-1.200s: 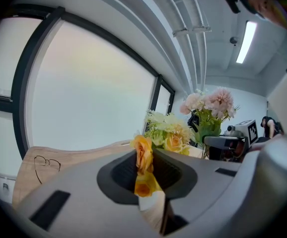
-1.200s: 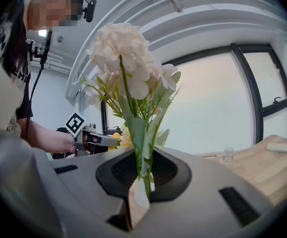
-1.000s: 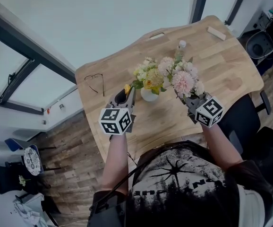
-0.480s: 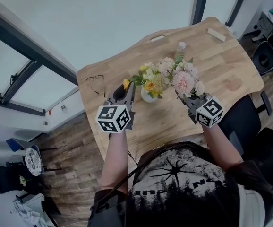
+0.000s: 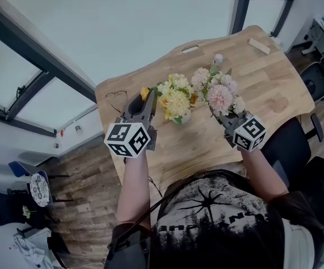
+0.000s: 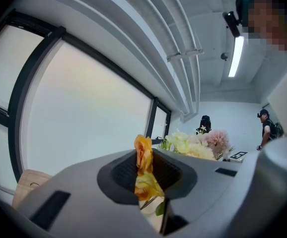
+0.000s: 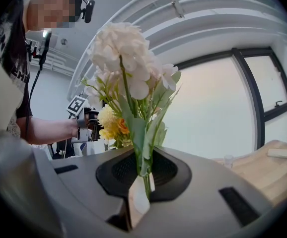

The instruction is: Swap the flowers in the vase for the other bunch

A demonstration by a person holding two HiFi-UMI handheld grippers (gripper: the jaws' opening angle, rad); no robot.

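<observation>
**Yellow bunch lifted, pink bunch waiting**

Since a second earlier, your left claw (image 5: 143,100) had carried the yellow bunch (image 5: 176,101) upward. The blooms showed larger and closer in the head view, while your right hand had hardly shifted.

The worktop (image 5: 263,83) lay below both hands, its near half bare, so there looked to be room to lay the old flowers down.

You held the yellow bunch almost straight over the vase (image 5: 180,119). That suited a plain upward pull that would not tip the vase. Only a sliver of the vase showed under the blooms, so it could not be told whether the stems had come clear of the neck.

You held the pink bunch (image 5: 218,94) upright just to the right of the vase, off the worktop. It was probably parked there so it could go straight in once the neck was free.

Your left claw was clenched on the yellow bunch low down, with an orange-yellow bloom standing up between its jaws. Your right claw (image 5: 222,116) was clamped on the green stems of the pink bunch, below the leaves, which kept the heads uncrushed.

Spectacles (image 5: 114,94) and a small bottle (image 5: 218,58) lay well apart from the work.
</observation>
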